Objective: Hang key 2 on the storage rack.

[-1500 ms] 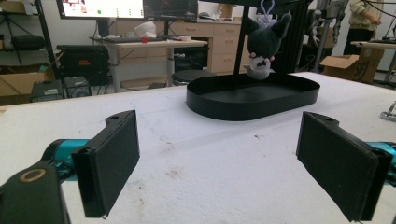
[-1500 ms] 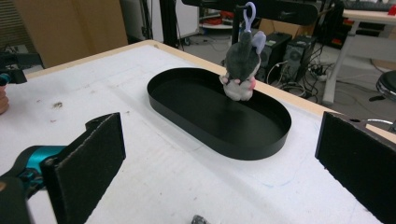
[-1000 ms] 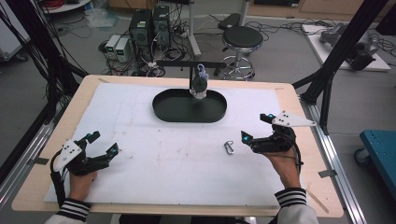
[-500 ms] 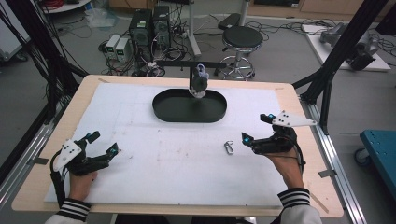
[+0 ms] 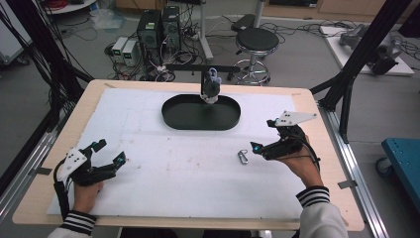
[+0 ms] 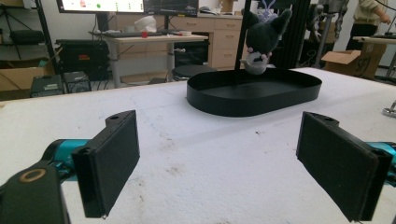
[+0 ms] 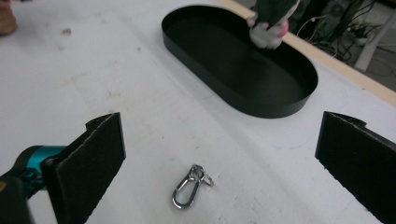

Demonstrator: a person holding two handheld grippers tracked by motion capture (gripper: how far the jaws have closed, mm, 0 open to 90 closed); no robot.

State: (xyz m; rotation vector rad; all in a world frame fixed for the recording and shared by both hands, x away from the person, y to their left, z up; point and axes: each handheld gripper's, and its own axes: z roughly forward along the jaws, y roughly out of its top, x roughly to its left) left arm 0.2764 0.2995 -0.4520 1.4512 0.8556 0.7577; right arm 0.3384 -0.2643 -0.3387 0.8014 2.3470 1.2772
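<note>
Lying flat on the white table cover [image 5: 163, 183], at about 9 o'clock from the right gripper [image 5: 257, 148] and just beside its tips: a small metal snap clip [image 7: 189, 186] with a ring at one end, also showing in the high view [image 5: 242, 157]. Sitting between the wide-open jaws in the right gripper view, nothing being held. Looking light, rigid, smooth and probably slippery on the pads; likely sliding or flipping if pinched at the rounded end. Best taking hold across the long straight sides of the clip body, jaws coming down low to the cover, closing square so nothing is squirting out. Ring end likely dangling loose once lifted. Black oval tray [image 5: 173, 119] lying well apart at 11 o'clock from the clip, a dark plush toy [image 5: 210, 88] hanging from a stand over its far rim. Left gripper [image 5: 110, 153] resting near the table's 7 o'clock corner, jaws spread wide, gripping nothing, aiming toward the tray.
</note>
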